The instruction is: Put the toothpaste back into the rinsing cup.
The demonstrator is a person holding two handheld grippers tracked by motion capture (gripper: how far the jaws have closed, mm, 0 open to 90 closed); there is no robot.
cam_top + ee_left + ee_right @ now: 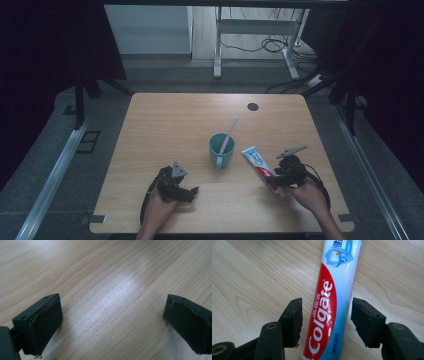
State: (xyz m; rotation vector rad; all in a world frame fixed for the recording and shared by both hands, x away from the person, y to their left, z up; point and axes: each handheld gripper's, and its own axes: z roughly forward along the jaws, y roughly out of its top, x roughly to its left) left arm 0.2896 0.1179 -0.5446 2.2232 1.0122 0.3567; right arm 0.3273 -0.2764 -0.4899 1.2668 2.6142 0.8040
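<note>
Two grippers on a pale wood-grain table (165, 120), seen from the high view. The left gripper (192, 191) sits in the lower left-centre of the frame, black and chunky with a grey three-cornered plate on top, held in the person's left hand (159, 206). The right gripper (276, 181) is lower right, in the right hand (309, 194), right at the near end of a toothpaste tube (261, 167) that lies flat and slants up-left. Just left of the tube, mid-frame, stands a teal mug (221, 150), round and smooth, with a pinkish toothbrush (229, 134) leaning out of it. A small dark round spot (252, 106) sits near the table's far edge.

Left gripper view: its jaws are spread wide, one block at lower left and one at the right edge, matte black with flat pads. Between them is bare wood with fine straight grain and a soft shiny patch. Nothing held.

Right gripper view: the toothpaste tube (330, 302) runs up the middle of the frame, glossy, red lower down and white and blue higher up, Colgate lettering along it. The ridged black jaws sit either side of it, parted, a sliver of table showing on each side, so they straddle the tube without pinching it.
</note>
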